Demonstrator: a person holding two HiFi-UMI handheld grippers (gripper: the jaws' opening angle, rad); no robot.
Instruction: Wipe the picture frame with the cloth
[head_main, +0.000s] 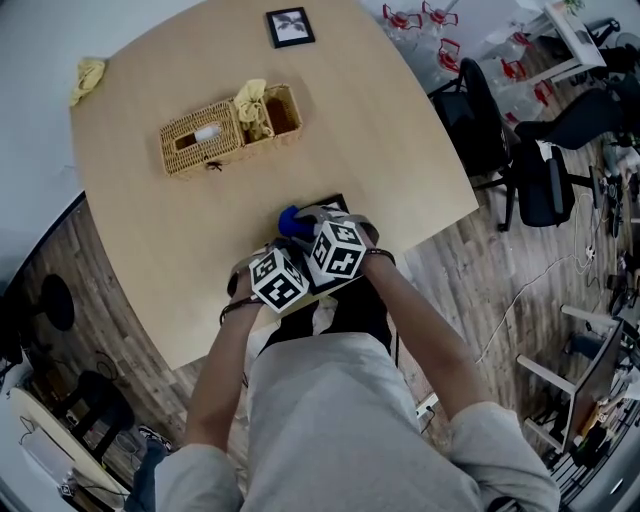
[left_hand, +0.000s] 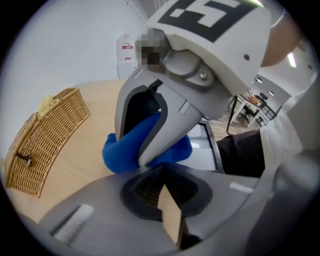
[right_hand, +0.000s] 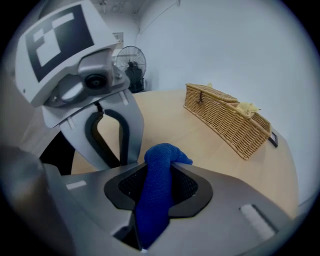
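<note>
The left forearm (head_main: 222, 370) and right forearm (head_main: 432, 340) reach forward and converge at the near edge of the table (head_main: 130, 250). The left gripper (left_hand: 161, 172) and right gripper (right_hand: 159, 169) sit side by side there, both pitched steeply down, the right's tip crossing just ahead of the left's. The right's jaws are clamped on the blue cloth (right_hand: 152, 210). The left's jaws are drawn together to a thin slit.

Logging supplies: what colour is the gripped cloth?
A blue textured cloth; right gripper view shows it best.
</note>
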